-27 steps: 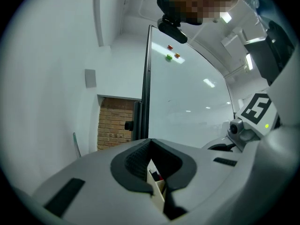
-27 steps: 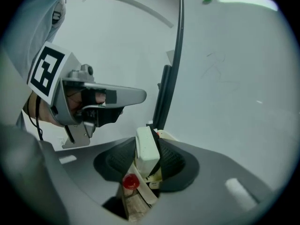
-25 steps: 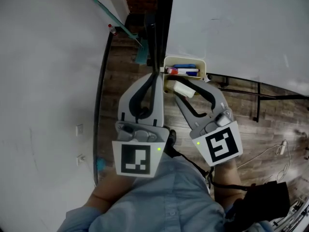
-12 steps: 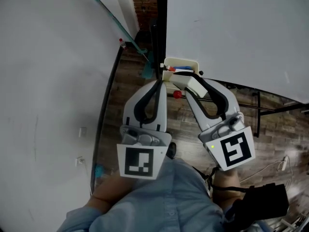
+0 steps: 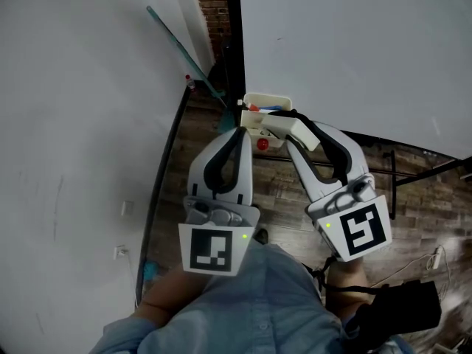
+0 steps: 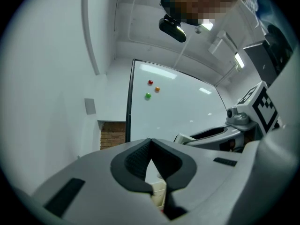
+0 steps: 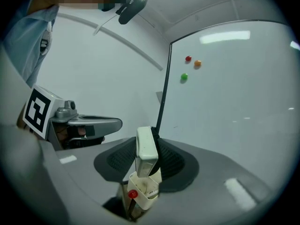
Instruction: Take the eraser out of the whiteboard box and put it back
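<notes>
My right gripper (image 5: 285, 124) is shut on a white eraser (image 5: 292, 130), holding it just over the near rim of the white whiteboard box (image 5: 259, 99), which holds markers. In the right gripper view the eraser (image 7: 146, 149) stands upright between the black pads, and the box (image 7: 143, 191) sits just below it. My left gripper (image 5: 237, 130) is beside it on the left, jaws shut with nothing between them, near the whiteboard's black frame. In the left gripper view the closed fingertips (image 6: 150, 141) meet, and the right gripper (image 6: 220, 132) shows at the right.
The whiteboard (image 5: 354, 43) fills the upper right; its black frame edge (image 5: 234, 43) runs down to the box. Red, orange and green magnets (image 7: 188, 58) sit on the board, and a red magnet (image 5: 262, 144) is on the box front. A white wall (image 5: 81, 109) is at the left, wooden floor below.
Both grippers have risen and moved closer to the whiteboard. The eraser, still held in the right gripper, has gone from below the box to over its near rim.
</notes>
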Demonstrator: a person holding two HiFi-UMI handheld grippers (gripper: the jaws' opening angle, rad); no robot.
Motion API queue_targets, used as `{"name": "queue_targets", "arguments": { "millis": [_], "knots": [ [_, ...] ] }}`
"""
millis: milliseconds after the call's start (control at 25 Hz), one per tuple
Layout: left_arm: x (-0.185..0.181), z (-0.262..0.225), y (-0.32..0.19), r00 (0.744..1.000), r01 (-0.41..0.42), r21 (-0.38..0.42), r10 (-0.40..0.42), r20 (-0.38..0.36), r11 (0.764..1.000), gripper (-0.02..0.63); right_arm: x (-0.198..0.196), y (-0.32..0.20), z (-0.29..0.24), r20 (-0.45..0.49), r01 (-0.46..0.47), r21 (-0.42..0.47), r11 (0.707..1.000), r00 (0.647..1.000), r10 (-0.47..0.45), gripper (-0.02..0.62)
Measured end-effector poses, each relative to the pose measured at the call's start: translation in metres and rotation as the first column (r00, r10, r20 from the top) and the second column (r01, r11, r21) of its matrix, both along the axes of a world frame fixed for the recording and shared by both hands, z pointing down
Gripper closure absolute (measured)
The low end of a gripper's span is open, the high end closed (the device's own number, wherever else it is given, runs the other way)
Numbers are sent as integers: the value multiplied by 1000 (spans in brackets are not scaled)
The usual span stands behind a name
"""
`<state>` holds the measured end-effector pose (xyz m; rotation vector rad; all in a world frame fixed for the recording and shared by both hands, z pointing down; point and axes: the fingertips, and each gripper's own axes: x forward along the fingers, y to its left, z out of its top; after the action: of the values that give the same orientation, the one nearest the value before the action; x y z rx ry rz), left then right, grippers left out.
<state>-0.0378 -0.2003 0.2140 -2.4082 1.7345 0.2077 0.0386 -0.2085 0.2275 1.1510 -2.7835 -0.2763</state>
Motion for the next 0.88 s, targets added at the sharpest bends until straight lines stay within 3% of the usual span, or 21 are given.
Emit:
{"name": "queue_targets", "arguments": {
  "millis": [160, 440, 880],
  "knots": [
    [3, -1, 2, 1000, 13, 3, -14, 28, 1000, 601, 3, 1, -8, 8, 5, 38, 999, 1000, -6, 457],
    [2, -8, 2, 1000, 18, 32, -19, 15, 999, 601, 5, 1, -7, 9, 1, 21, 1000, 1000, -1, 457],
    [-4, -2, -14, 1000, 19, 2, -19, 12, 1000, 601, -3, -15, 2, -7, 14, -12, 1000, 1000, -14, 459]
  ]
}}
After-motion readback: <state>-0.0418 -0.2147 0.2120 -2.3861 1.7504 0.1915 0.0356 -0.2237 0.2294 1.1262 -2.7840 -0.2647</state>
